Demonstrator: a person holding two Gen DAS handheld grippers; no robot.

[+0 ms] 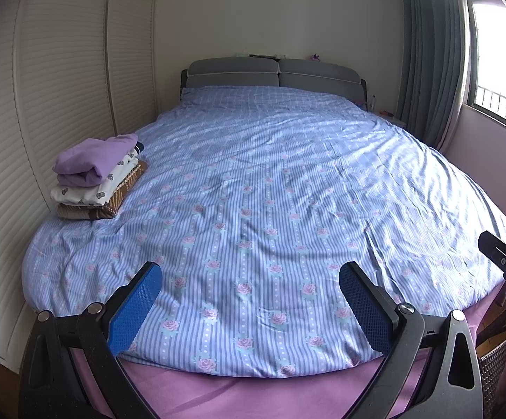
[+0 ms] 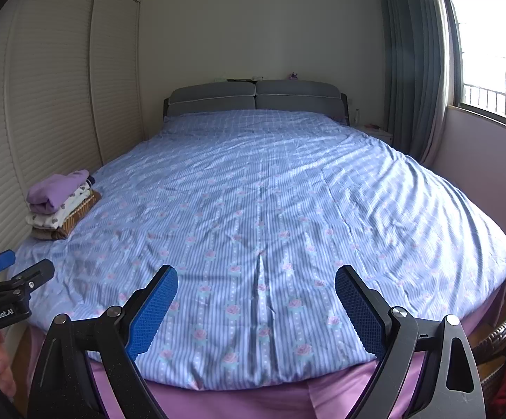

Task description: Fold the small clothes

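The left gripper, black with blue mesh pads, has its fingers spread wide and holds nothing; the right gripper is likewise wide apart and bare. In the right wrist view the left gripper's body bears white lettering, "GenRobot.AI". Both hang over the foot of a blue striped, rose-printed duvet above a lilac sheet. Farther off, at the duvet's left edge beside white louvred wardrobe doors, sits a stack of folded small clothes: purple on top, white printed in the middle, brown patterned below. A grey padded headboard lies beyond.
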